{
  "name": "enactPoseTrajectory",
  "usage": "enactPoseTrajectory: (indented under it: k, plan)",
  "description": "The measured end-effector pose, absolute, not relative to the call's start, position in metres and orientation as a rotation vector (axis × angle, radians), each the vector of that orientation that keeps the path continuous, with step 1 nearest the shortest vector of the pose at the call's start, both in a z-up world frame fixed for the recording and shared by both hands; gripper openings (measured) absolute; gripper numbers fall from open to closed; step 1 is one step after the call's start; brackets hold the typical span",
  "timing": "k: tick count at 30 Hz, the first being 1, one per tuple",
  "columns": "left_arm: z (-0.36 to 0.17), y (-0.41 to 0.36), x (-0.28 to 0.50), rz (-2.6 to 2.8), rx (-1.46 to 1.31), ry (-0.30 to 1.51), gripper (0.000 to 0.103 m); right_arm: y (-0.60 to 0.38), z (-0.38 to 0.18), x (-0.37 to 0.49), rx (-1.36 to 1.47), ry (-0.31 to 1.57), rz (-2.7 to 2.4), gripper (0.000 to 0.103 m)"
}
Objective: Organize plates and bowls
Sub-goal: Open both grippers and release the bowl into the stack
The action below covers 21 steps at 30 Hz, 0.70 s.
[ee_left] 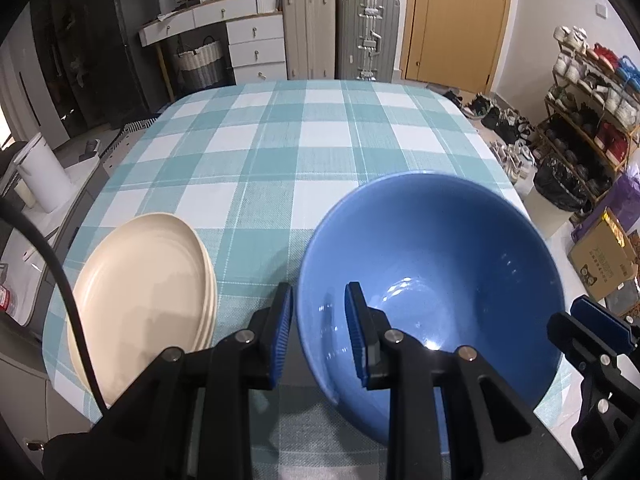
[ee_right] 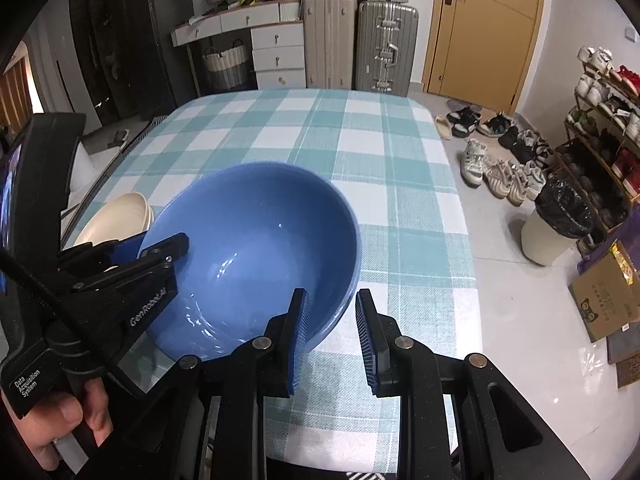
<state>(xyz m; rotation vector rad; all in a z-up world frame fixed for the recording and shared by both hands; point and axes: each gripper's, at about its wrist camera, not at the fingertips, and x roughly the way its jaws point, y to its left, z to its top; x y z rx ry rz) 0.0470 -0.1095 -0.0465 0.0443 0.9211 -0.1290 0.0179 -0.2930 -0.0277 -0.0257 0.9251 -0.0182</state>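
The blue bowl (ee_left: 432,280) sat tilted near the front edge of the tabletop (ee_left: 256,152), just to the right of a stack of cream plates (ee_left: 144,296). The left gripper (ee_left: 320,332) had its jaws straddling the bowl's left rim, one pad outside the wall and one inside. A sliver of cloth seemed to show between the outer pad and the bowl, so whether the pads pressed the rim could not be told. The bowl's underside was hidden, so it was unclear how it met the cloth.

In the right wrist view the right gripper (ee_right: 332,340) held its jaws slightly apart at the bowl's right rim (ee_right: 256,248). The left pad overlapped the rim while the right pad stood over bare checked cloth, and nothing visibly bridged the gap. The plates (ee_right: 120,216) were mostly hidden there behind the bowl and the left gripper's body. A hand (ee_right: 60,420) gripped that tool's handle, cut off by the frame edge.
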Motion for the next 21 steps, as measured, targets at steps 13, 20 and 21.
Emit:
enactPoseTrajectory:
  k: [13, 20, 21]
  plan:
    - [-0.026, -0.095, 0.027, -0.139, 0.022, 0.855, 0.045, -0.299, -0.010, -0.016, 0.034, 0.772, 0.017, 0.024]
    - [-0.018, -0.090, 0.016, -0.164, 0.036, 0.830, 0.045, -0.296, -0.001, -0.028, 0.090, 0.685, 0.044, 0.024]
    - [-0.017, -0.089, 0.015, -0.169, 0.037, 0.824, 0.045, -0.298, -0.002, -0.030, 0.119, 0.686, 0.046, 0.024]
